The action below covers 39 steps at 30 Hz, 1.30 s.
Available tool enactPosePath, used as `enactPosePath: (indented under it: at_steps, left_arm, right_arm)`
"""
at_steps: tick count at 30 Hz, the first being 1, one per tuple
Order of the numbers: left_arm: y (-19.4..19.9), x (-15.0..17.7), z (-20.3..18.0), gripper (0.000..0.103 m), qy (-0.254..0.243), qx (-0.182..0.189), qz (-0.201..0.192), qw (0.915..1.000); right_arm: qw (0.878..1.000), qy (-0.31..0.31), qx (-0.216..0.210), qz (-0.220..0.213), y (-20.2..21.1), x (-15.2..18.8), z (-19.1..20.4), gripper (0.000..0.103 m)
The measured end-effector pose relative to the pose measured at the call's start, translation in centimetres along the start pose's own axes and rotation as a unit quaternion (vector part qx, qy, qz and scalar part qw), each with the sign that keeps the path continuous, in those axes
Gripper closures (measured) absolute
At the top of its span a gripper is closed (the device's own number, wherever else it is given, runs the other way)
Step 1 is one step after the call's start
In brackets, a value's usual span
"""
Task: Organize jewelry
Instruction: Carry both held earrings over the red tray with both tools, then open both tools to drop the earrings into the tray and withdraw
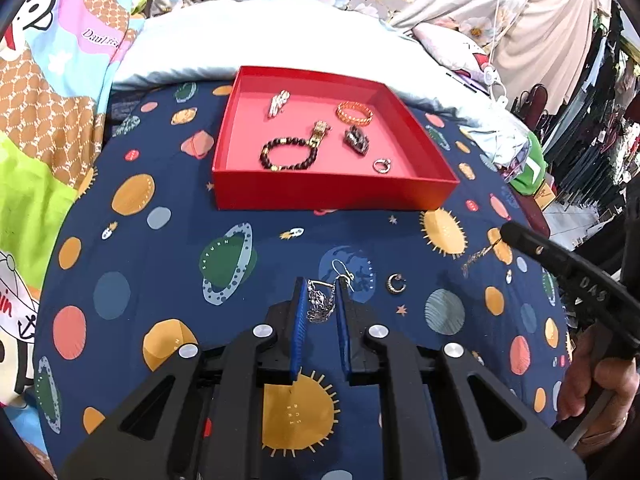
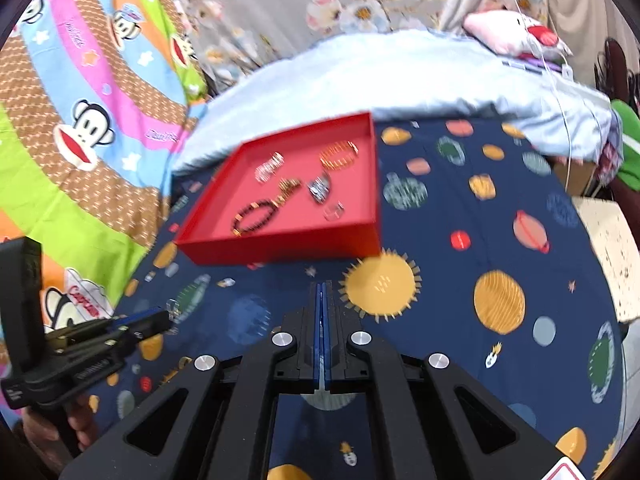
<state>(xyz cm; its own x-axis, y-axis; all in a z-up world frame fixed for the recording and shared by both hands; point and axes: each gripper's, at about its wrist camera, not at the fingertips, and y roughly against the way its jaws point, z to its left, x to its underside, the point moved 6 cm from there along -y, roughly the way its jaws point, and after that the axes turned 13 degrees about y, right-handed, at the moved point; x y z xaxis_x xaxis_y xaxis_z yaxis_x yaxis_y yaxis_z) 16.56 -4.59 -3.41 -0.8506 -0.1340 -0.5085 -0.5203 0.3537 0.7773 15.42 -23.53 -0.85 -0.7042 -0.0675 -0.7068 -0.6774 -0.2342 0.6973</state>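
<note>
My left gripper (image 1: 321, 283) is shut on a silver dangling earring (image 1: 320, 302), just above the navy planet-print sheet (image 1: 168, 280). At the right, my right gripper (image 1: 505, 234) is shut, and a thin sparkly chain (image 1: 478, 257) hangs from its tip. In the right wrist view its fingers (image 2: 323, 286) are pressed together and the chain is hidden. A small hoop earring (image 1: 396, 283) lies on the sheet between the two grippers. The red tray (image 1: 336, 196) farther back holds a dark bead bracelet (image 1: 290, 154), an orange bracelet (image 1: 354, 112), a ring (image 1: 382, 165) and other pieces.
A pale blue pillow (image 1: 240, 40) lies behind the tray, and a bright monkey-print quilt (image 1: 48, 100) is on the left. Clothes and clutter (image 1: 592, 120) crowd the right edge of the bed. A person's hand (image 1: 600, 392) holds the right gripper's handle.
</note>
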Motion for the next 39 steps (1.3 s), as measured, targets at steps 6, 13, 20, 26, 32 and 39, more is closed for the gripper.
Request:
enactPosePath:
  at_steps: [6, 13, 20, 26, 32, 39]
  left_arm:
    - [1.6, -1.1, -0.4, 0.09, 0.002, 0.013, -0.015, 0.9998]
    - [1.8, -4.9, -1.3, 0.09, -0.005, 0.018, -0.044, 0.9989]
    - [-0.2, -10.0, -2.0, 0.09, -0.018, 0.01, -0.069, 0.9974]
    - [-3.3, -14.1, -2.1, 0.09, -0.021, -0.006, -0.081, 0.9965]
    - [-7.3, -16.4, -1.3, 0.09, -0.019, -0.017, -0.069, 0.9973]
    - [-10.8, -17.3, -0.9, 0.089, -0.024, -0.029, -0.055, 0.9978]
  right_arm:
    - [0.999, 0.015, -0.017, -0.024, 1.9, -2.0, 1.4, 0.103]
    - [0.998, 0.043, -0.027, -0.038, 1.1, -5.3, 2.7, 0.102]
    - [0.997, 0.06, -0.036, -0.04, -2.5, -9.3, 3.0, 0.102]
    - [0.997, 0.063, -0.046, -0.021, -6.3, -10.5, 3.3, 0.102]
    - [0.997, 0.058, -0.057, 0.01, -10.4, -9.8, 3.6, 0.102]
    - [0.997, 0.067, -0.037, 0.028, -12.8, -9.1, 3.0, 0.101]
